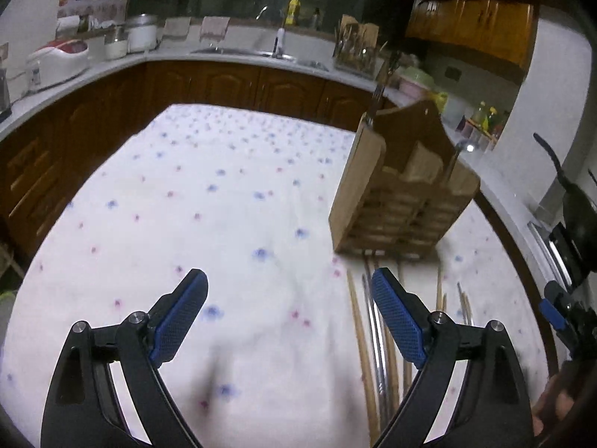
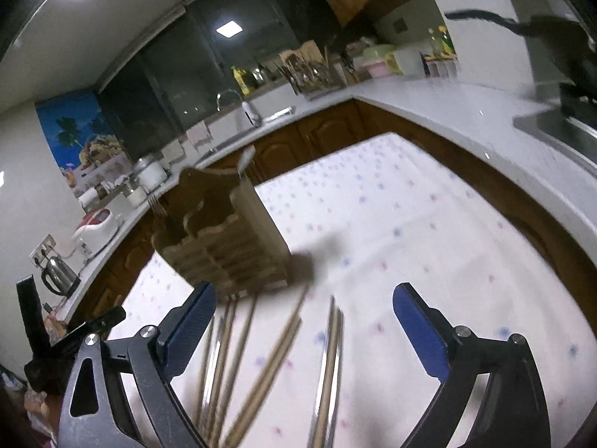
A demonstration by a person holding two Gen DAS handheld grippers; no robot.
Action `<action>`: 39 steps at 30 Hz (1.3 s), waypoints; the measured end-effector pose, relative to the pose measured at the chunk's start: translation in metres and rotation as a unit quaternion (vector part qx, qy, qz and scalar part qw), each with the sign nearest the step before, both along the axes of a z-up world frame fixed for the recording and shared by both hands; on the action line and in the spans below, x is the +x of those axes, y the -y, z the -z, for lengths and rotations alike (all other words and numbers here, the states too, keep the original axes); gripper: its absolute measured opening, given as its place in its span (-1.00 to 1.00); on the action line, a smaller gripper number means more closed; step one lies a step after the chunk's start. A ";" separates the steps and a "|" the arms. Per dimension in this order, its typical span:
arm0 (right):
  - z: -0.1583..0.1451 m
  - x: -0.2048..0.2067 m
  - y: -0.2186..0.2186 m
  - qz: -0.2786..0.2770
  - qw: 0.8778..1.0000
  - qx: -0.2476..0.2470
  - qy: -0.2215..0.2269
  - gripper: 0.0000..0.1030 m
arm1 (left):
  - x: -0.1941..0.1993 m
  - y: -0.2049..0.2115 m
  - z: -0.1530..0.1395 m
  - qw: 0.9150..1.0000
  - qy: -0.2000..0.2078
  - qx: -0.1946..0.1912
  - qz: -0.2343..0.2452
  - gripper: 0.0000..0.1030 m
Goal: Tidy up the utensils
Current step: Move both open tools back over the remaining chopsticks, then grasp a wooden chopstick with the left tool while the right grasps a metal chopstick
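Note:
A wooden utensil holder stands on the flowered tablecloth, with a utensil handle rising from its left compartment. Several wooden chopsticks and metal utensils lie on the cloth in front of it. My left gripper is open and empty, above the cloth left of the chopsticks. In the right wrist view the holder stands ahead left, with a fork in it. The chopsticks and a metal utensil lie below my right gripper, which is open and empty.
A white counter with a sink, a rice cooker and a dish rack runs behind the table. Brown cabinets stand below it. A kettle sits at far left in the right wrist view.

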State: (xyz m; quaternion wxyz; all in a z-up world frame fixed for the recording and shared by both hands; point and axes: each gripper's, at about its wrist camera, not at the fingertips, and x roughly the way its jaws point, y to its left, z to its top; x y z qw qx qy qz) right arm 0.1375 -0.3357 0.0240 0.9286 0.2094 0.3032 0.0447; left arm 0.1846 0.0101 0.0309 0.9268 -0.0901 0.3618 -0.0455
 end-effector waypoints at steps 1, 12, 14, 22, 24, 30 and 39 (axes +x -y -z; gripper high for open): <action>0.004 -0.004 -0.001 0.001 1.000 -0.001 -0.005 0.87 | -0.001 0.000 0.002 1.000 -0.002 0.001 0.001 0.77; 0.024 -0.016 -0.012 -0.007 0.999 -0.023 -0.032 0.87 | -0.007 0.013 0.019 0.999 -0.027 0.017 0.016 0.77; 0.026 -0.016 -0.015 -0.011 0.999 -0.029 -0.034 0.86 | -0.006 0.014 0.023 0.999 -0.034 0.016 0.016 0.77; 0.032 -0.006 -0.017 -0.015 0.998 -0.041 -0.047 0.63 | 0.005 0.020 0.030 0.998 -0.054 0.020 0.027 0.76; 0.035 0.000 -0.019 -0.019 0.997 -0.049 -0.055 0.50 | 0.009 0.023 0.031 0.997 -0.061 0.023 0.032 0.67; 0.041 0.026 -0.027 -0.040 0.994 -0.069 -0.077 -0.01 | 0.033 0.036 0.038 0.993 -0.096 0.038 0.051 0.30; 0.058 0.079 -0.038 -0.078 0.982 -0.120 -0.122 -0.45 | 0.065 0.056 0.052 0.987 -0.133 0.048 0.081 -0.04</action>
